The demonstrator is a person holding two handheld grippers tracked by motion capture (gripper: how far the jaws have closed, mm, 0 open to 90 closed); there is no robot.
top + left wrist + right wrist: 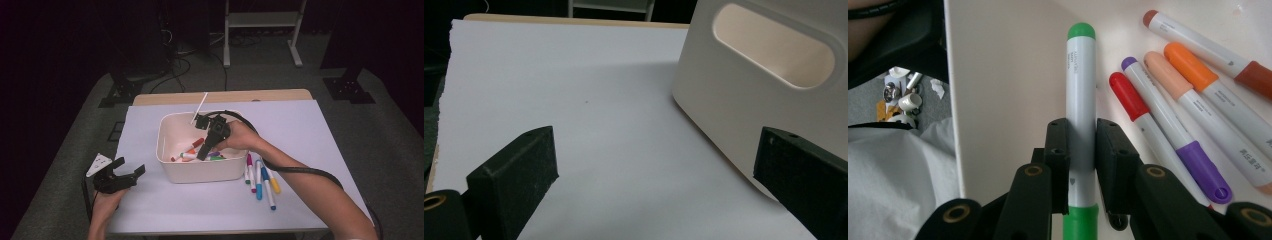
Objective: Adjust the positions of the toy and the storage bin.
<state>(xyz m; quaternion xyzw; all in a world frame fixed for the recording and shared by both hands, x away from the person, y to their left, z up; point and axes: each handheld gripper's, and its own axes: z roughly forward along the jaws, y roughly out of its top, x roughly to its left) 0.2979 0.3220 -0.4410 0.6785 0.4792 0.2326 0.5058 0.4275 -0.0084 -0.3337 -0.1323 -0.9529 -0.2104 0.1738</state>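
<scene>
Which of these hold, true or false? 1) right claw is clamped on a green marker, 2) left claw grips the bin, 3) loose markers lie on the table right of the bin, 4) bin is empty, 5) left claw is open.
1) The right claw is clamped on a green marker. True.
2) The left claw grips the bin. False: the jaws stand apart over the white table cover, the bin just beside one jaw.
3) Loose markers lie on the table right of the bin. True.
4) The bin is empty. False: red, purple, peach and orange markers lie inside.
5) The left claw is open. True.
</scene>
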